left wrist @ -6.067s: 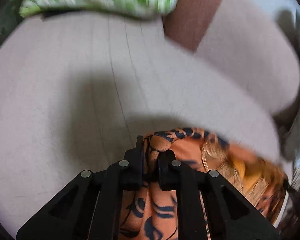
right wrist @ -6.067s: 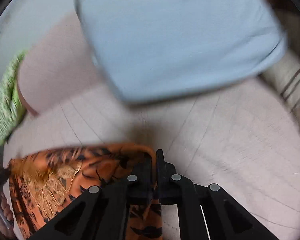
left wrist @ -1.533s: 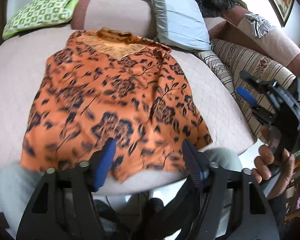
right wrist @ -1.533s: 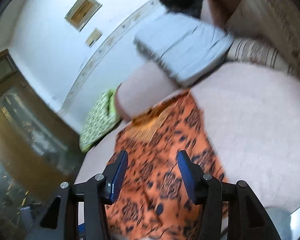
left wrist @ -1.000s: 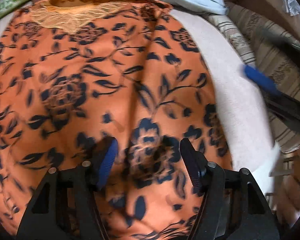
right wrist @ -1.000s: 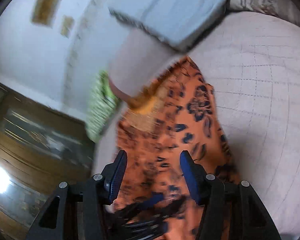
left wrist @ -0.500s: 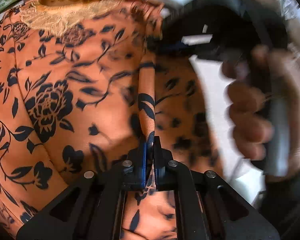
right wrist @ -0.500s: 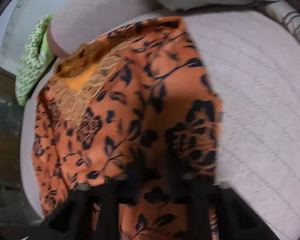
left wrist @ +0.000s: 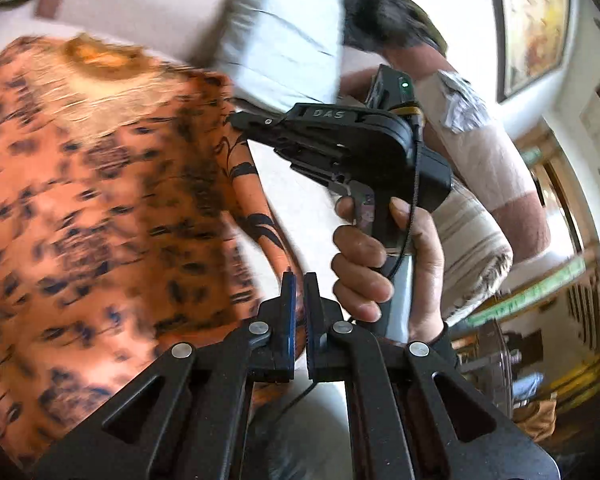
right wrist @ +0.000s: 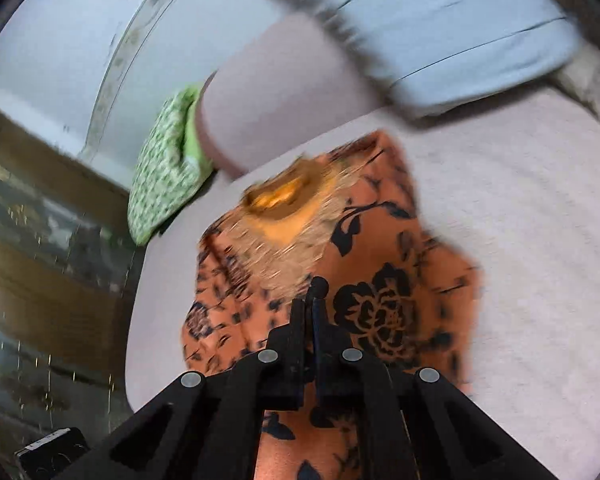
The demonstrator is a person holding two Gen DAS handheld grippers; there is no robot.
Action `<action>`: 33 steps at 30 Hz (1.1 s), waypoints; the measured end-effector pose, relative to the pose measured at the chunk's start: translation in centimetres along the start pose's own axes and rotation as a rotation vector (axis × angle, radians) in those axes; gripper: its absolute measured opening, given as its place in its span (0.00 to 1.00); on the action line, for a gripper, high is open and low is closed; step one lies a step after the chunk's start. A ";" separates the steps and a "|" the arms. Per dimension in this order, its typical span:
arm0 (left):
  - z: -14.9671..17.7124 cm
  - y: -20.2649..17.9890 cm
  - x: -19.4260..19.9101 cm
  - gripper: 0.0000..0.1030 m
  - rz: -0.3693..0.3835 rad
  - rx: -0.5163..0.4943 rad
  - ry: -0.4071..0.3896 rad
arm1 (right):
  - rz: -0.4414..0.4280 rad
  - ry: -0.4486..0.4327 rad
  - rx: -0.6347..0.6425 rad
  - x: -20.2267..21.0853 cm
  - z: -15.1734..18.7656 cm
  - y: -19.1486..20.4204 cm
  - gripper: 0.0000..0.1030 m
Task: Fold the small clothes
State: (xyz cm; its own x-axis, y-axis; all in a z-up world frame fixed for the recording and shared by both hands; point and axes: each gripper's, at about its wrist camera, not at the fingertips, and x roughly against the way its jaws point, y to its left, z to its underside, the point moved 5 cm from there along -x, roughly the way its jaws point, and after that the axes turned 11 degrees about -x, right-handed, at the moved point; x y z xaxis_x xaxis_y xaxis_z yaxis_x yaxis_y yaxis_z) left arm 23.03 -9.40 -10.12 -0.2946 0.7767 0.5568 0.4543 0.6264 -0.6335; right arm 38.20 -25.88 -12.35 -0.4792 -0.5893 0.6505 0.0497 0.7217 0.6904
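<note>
- The orange flowered top [left wrist: 100, 208] lies on the pale bed [right wrist: 540, 240], its embroidered neckline [right wrist: 284, 208] toward the blue-grey pillow [right wrist: 460, 28] at the head and its hem toward the person.
- A second and a half ago the top lay spread flat and both pairs of tongs stood wide above its near hem.
- Both have just been closing, and each now has cloth in it: the left tongs [left wrist: 299, 292] are pinched narrow on the top's side edge near the hem, with orange fabric running up from between the pads.
- The right tongs [right wrist: 309, 312] are likewise clamped tight on a fold of the top, further up toward the neckline; in the left wrist view their tip [left wrist: 240, 120] meets the same edge close to the pillow.
- The person's right hand [left wrist: 384, 264] grips the handle of those tongs, just beside the left tongs.
- Between the two grips the edge has come up off the bed into a raised strip [left wrist: 256, 208], where before it lay flat.
- Judged from this, the lengthwise fold is starting: the pillow-side edge is held at two points and looks ready to be carried across the neckline's centre line toward the far side, where the green patterned cushion [right wrist: 164, 168] sits.
- The rest of the top looks unfolded, so most of the task remains.
</note>
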 end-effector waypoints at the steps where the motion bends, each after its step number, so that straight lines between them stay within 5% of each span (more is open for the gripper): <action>1: 0.4 1.3 0.4 0.02 -0.013 0.021 0.004 | -0.010 0.023 0.011 -1.1 0.5 0.8 0.03; 7: 5.1 9.4 2.0 0.03 -0.165 0.182 0.032 | -0.061 0.221 0.082 -9.5 6.0 3.8 0.03; 10: 6.6 10.2 1.3 0.03 -0.154 0.199 0.056 | -0.122 0.139 0.063 -6.1 6.2 3.1 0.05; 12: 7.1 9.8 0.6 0.23 -0.174 0.170 0.063 | -0.157 0.052 0.050 -2.1 6.6 1.8 0.18; 14: 7.3 9.7 0.2 0.45 -0.203 0.154 0.062 | -0.122 -0.019 0.020 0.9 8.2 -0.1 0.60; 15: 7.4 9.3 -0.1 0.50 -0.214 0.138 0.059 | -0.105 -0.041 0.001 2.2 9.2 -1.3 0.61; 18: 7.9 9.2 -0.5 0.51 -0.273 0.103 0.085 | -0.109 -0.003 -0.041 4.2 14.7 -4.4 0.60; 21: 7.3 10.0 -1.3 0.51 -0.444 0.059 0.073 | -0.126 0.044 -0.070 4.1 19.4 -5.5 0.60; 24: 6.8 10.6 -2.5 0.51 -0.386 0.088 0.094 | -0.152 0.099 -0.065 2.4 23.2 -5.1 0.54; 26: 6.4 10.7 -2.8 0.51 -0.332 0.108 0.093 | -0.066 0.128 0.002 0.5 24.3 -4.4 0.13; 27: 6.3 10.9 -2.6 0.50 -0.335 0.123 0.091 | -0.030 0.133 0.017 0.1 24.5 -4.3 0.06; 33: 6.7 9.2 -0.5 0.55 -0.263 0.154 0.045 | -0.272 0.001 -0.078 6.3 20.5 -3.8 0.05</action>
State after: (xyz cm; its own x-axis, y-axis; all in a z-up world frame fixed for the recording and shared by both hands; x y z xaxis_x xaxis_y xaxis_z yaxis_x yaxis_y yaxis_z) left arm 21.76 -3.53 -19.80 -0.3464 0.5853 0.7331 0.2338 0.8107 -0.5368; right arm 16.98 -24.88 -17.36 -0.4833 -0.7578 0.4384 -0.0129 0.5068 0.8620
